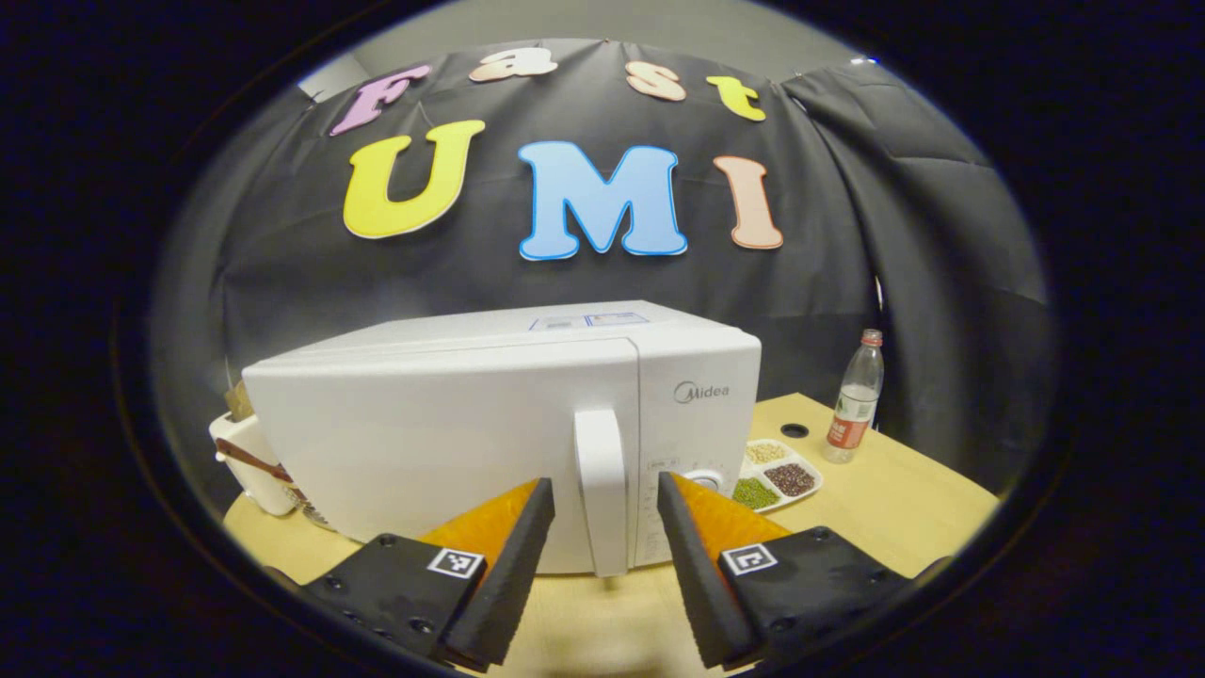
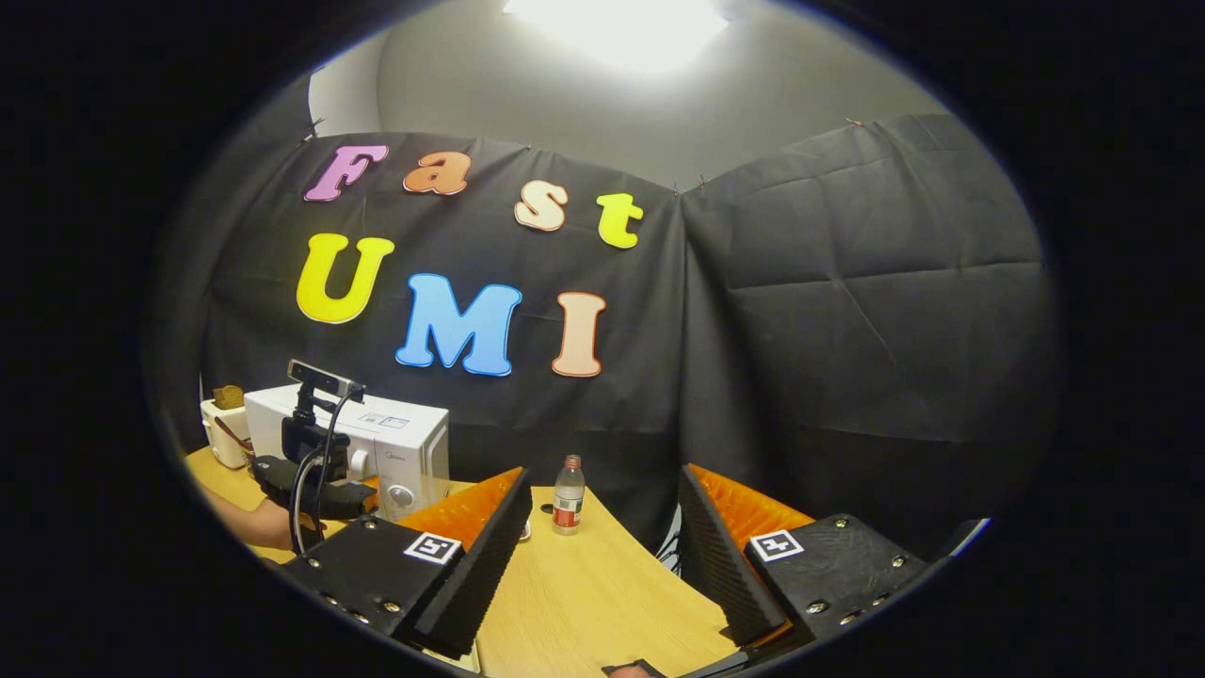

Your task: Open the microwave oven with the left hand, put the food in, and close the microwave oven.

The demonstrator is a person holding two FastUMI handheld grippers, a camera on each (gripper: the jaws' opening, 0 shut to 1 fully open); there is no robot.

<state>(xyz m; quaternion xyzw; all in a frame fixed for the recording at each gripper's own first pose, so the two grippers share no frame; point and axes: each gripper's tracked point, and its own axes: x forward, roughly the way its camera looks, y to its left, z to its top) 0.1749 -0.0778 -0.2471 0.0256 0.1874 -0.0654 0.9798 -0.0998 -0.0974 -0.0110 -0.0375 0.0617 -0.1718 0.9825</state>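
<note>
**At the microwave door: opening not yet begun**

On the wooden worktop [image 1: 904, 508], the white microwave oven [image 1: 508, 424] stands with its door fully closed. Its upright white door handle [image 1: 601, 490] lies between the spread fingers of the left hand-held gripper [image 1: 605, 527], which is wide open and not pressing on the handle; whether either finger touches it cannot be told.

Progress, as judged: no step is complete. The door has yet to be gripped and pulled, the food placed inside, and the door closed again.

The food: a divided tray of beans and grains [image 1: 778, 473] rests on the worktop just beside the microwave's control side. This is the likely item to load, though that is a judgement.

The right hand-held gripper [image 2: 602, 537] is held wide open and empty above the worktop, well apart from the microwave.

Writing: the brand "Midea" is legible on the control panel [image 1: 701, 393]. A sticker on the microwave's top is too small to read.

Surroundings: a clear plastic bottle with a red label [image 1: 855, 397] stands near the tray; a white container [image 1: 247, 461] sits behind the microwave's far side.
</note>
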